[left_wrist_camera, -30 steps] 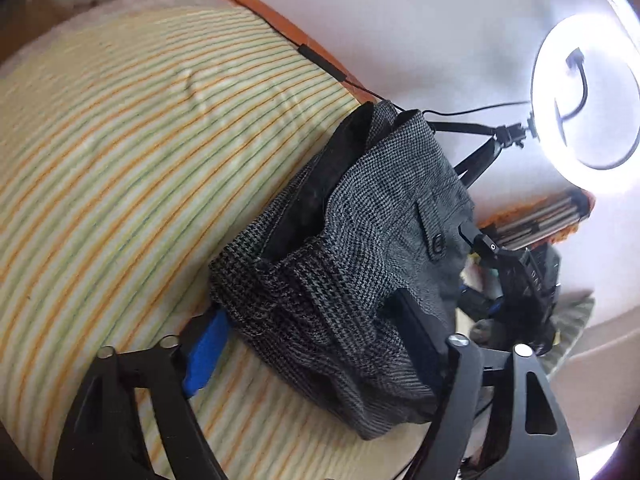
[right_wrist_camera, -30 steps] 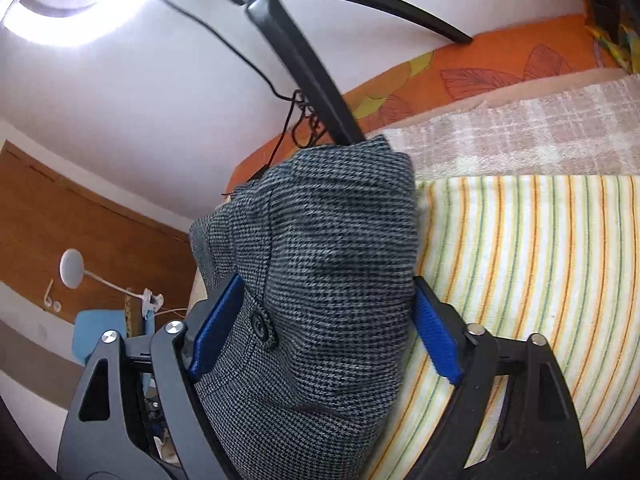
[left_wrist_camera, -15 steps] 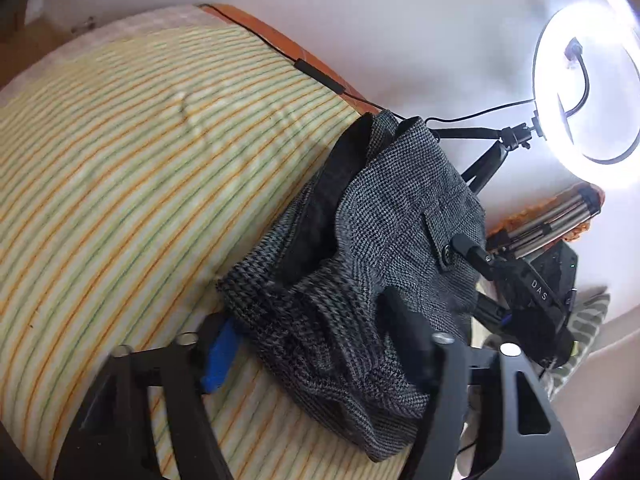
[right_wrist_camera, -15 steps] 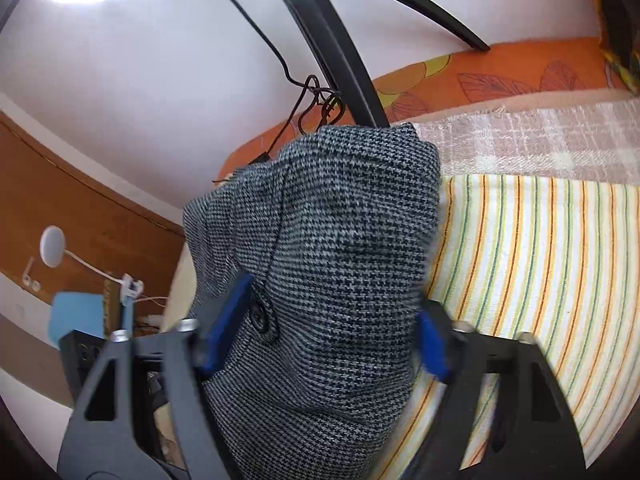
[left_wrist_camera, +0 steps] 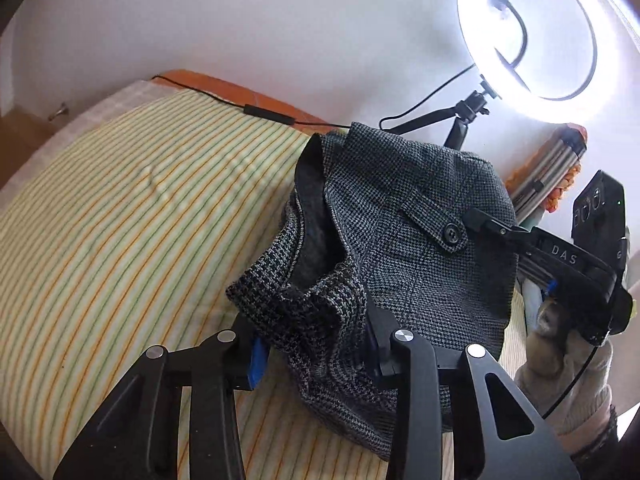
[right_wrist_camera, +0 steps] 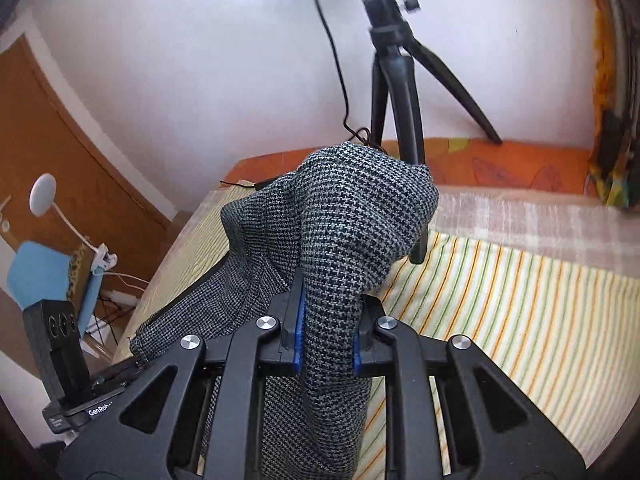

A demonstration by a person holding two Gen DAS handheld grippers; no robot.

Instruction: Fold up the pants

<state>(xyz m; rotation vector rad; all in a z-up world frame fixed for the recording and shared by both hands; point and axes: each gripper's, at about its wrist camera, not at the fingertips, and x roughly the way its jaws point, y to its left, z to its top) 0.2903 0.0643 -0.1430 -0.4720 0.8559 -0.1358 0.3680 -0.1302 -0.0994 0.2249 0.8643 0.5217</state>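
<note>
One pair of grey houndstooth pants (left_wrist_camera: 400, 240) lies bunched on the striped bedsheet (left_wrist_camera: 120, 240), lifted between two grippers. One button (left_wrist_camera: 452, 233) shows on a pocket flap on the near right side of the bundle. One ring light (left_wrist_camera: 540, 32) glows at the far right, on one black tripod (right_wrist_camera: 396, 92) that stands at the far edge of the bed beside the orange bedcover (right_wrist_camera: 500, 164).

The left gripper (left_wrist_camera: 312, 348) has its jaws narrowed onto a crumpled fold at the near edge of the pants; cloth fills the gap between the blue pads.

The right gripper (right_wrist_camera: 326, 340) is closed to a narrow gap on a thick roll of the same cloth, which rises beyond the fingers and drapes down to the left. In the left wrist view it (left_wrist_camera: 476, 220) meets the pants just right of the button.
</note>
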